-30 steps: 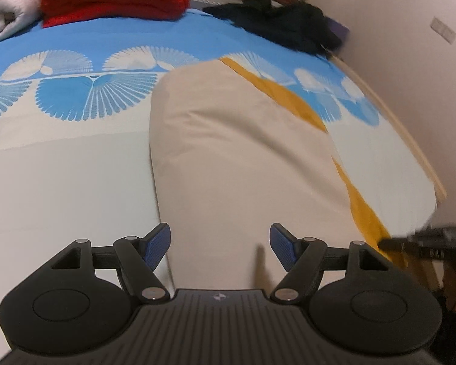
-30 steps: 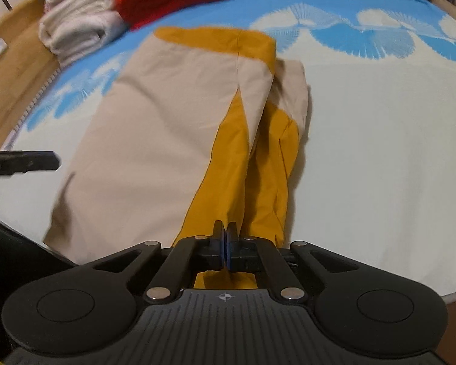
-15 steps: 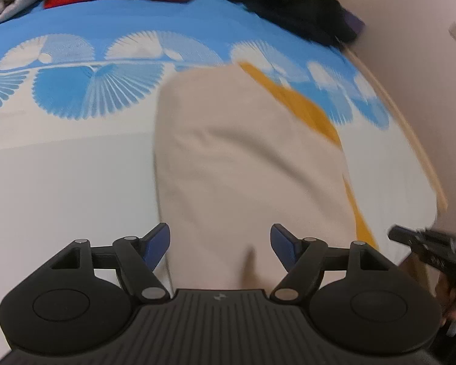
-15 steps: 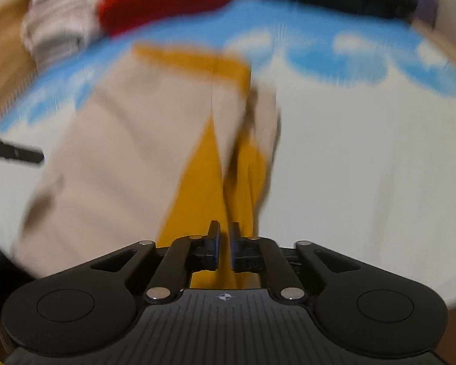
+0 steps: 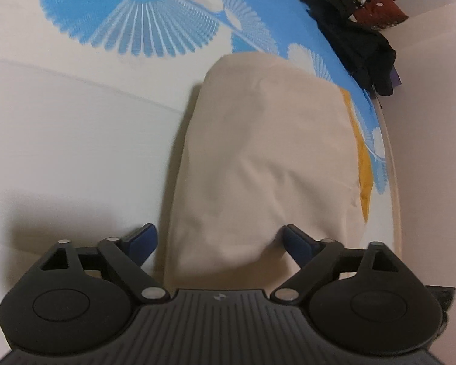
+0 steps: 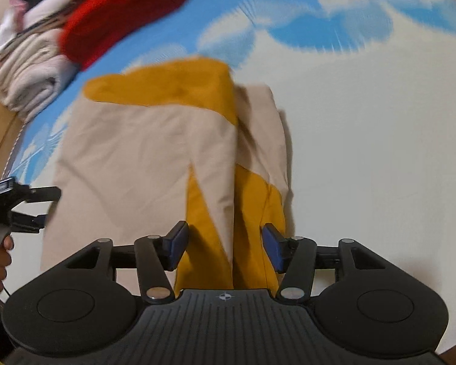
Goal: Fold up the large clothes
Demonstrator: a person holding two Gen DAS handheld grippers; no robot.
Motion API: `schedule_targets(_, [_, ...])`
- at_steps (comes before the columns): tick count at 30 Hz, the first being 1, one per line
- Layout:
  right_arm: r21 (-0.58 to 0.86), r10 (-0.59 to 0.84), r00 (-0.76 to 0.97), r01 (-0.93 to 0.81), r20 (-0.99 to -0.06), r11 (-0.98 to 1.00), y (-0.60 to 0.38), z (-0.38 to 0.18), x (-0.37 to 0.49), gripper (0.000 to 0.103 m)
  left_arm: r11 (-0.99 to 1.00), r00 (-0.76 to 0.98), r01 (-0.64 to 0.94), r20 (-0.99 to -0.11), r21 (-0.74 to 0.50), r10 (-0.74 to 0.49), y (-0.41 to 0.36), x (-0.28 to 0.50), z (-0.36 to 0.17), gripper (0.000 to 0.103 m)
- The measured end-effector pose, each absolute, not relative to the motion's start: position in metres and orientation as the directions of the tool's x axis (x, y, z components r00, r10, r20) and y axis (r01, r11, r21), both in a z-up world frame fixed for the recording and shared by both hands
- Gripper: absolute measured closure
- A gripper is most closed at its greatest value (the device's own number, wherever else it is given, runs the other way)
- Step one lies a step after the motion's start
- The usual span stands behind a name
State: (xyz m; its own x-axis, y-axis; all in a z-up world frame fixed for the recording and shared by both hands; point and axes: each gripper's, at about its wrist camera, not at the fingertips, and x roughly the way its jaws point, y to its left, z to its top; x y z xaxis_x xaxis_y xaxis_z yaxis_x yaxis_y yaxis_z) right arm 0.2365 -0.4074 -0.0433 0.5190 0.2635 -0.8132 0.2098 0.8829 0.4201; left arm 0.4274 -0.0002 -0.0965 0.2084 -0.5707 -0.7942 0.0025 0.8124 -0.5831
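Note:
A beige and mustard-yellow garment (image 5: 267, 164) lies folded lengthwise on the bed; it also shows in the right wrist view (image 6: 155, 152). My left gripper (image 5: 219, 240) is open, low over the garment's near end, with the cloth between its blue fingers. My right gripper (image 6: 225, 245) is open over the yellow near end of the garment, holding nothing. The left gripper shows at the left edge of the right wrist view (image 6: 18, 210), held by a hand.
The bed sheet (image 5: 76, 140) is white with blue fan patterns. A black garment (image 5: 355, 42) lies at the far right corner. A red folded item (image 6: 121, 12) and a pile of pale folded clothes (image 6: 30, 70) sit at the far left. The bed's wooden edge (image 5: 393, 182) runs along the right.
My right gripper has opened and let go of the yellow end of the garment. My left gripper stayed open and moved lower and closer to the garment's near end.

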Motion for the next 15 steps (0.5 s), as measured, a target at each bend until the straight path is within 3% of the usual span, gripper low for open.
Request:
schedule_targets(2, [0.434,0.268,0.503,0.247,-0.822,0.867,-0.411,-0.055,0.244,0.035,0.801,0.200,-0.002,-0.786,-0.598,-0.586,-0.005,0.433,-0.106,0.003])
schedule_targets(8, [0.496,0.322,0.478,0.299,-0.817,0.815,-0.423,-0.080,0.257,0.022,0.753,0.218,-0.006,-0.736,-0.658,-0.641,-0.016,0.449,-0.128,0.003])
schedule_targets(11, [0.512,0.338,0.494,0.274,-0.801,0.814,-0.421,-0.081,0.262,0.021,0.764,0.256,0.037,-0.732,-0.645,-0.631,-0.026,0.452,-0.126,0.006])
schedule_targets(13, [0.511,0.342,0.500,0.252,-0.796,0.822,-0.419,-0.079,0.266,0.028,0.779,0.281,0.057,-0.738,-0.625,-0.613,-0.034,0.453,-0.122,0.019])
schedule_targets(14, [0.505,0.338,0.509,0.234,-0.792,0.830,-0.416,-0.076,0.268,0.042,0.784,0.296,0.067,-0.738,-0.618,-0.607,-0.037,0.455,-0.118,0.024])
schedule_targets(15, [0.504,0.338,0.520,0.217,-0.785,0.836,-0.414,-0.073,0.269,0.050,0.785,0.308,0.077,-0.735,-0.614,-0.605,-0.037,0.455,-0.113,0.037])
